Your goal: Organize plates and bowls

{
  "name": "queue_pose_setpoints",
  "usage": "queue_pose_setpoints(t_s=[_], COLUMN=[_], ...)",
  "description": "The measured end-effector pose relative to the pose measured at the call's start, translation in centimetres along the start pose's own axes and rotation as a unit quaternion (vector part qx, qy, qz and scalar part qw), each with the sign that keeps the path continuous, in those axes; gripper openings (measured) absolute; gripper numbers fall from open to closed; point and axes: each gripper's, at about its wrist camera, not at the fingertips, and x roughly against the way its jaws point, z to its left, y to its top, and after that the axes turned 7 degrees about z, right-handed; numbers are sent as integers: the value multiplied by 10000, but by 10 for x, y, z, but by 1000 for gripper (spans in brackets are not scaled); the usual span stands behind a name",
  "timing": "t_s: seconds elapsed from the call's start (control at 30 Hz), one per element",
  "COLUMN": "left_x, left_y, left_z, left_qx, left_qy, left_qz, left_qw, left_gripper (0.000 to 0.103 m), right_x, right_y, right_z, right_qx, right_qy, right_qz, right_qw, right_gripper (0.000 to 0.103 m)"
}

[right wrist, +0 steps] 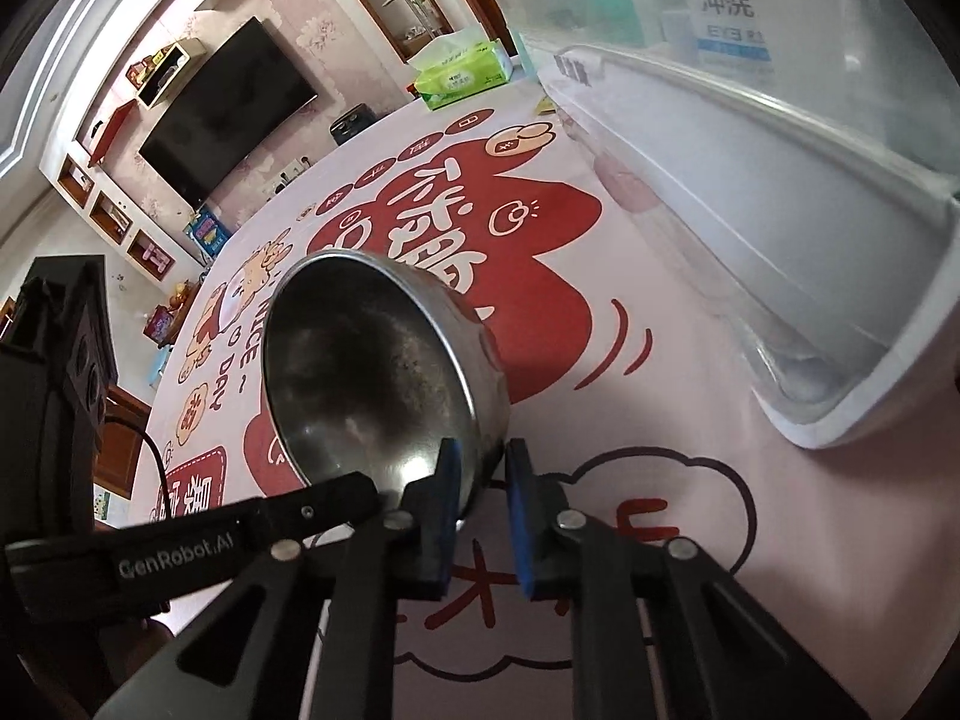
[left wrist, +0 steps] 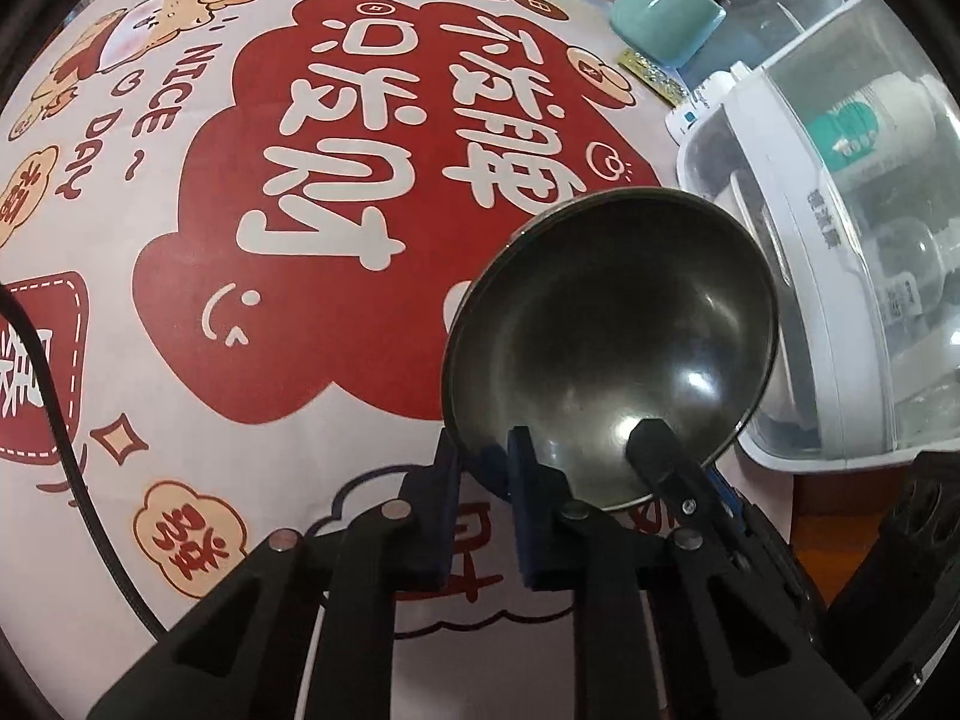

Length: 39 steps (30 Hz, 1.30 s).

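Both grippers point steeply downward, the left gripper (left wrist: 483, 450) clamped on the near rim of the metal bowl (left wrist: 612, 348) and the right gripper (right wrist: 483, 459) clamped on the same rim just beside it.

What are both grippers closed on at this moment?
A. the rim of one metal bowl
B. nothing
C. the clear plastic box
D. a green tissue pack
A: the left gripper and the right gripper each pinch the rim of the metal bowl.
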Motion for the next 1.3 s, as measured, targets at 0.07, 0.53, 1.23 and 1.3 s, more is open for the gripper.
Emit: queue_pose_setpoints(t_s=[0.07, 0.53, 1.23, 1.3], left_x=[1, 18, 92, 104], left_y=[-2, -47, -170, -184], left_z=[-3, -9, 38, 46], left_qx=[-43, -129, 359, 483], left_qy=[38, 144, 127, 97], left_qz=[0, 169, -112, -221], left_qw=[10000, 9997, 9992, 9985], left_gripper=[13, 14, 15, 15], right_x=[1, 21, 79, 86], right_y=[-1, -29, -111, -119], right_z=[-2, 1, 67, 76], right_qx=[-14, 95, 1260, 1452], right_qy=[1, -165, 32, 99], right_qz=[24, 301, 518, 521], right_qw=[10000, 9994, 9907, 9880], right_gripper=[14, 13, 13, 13])
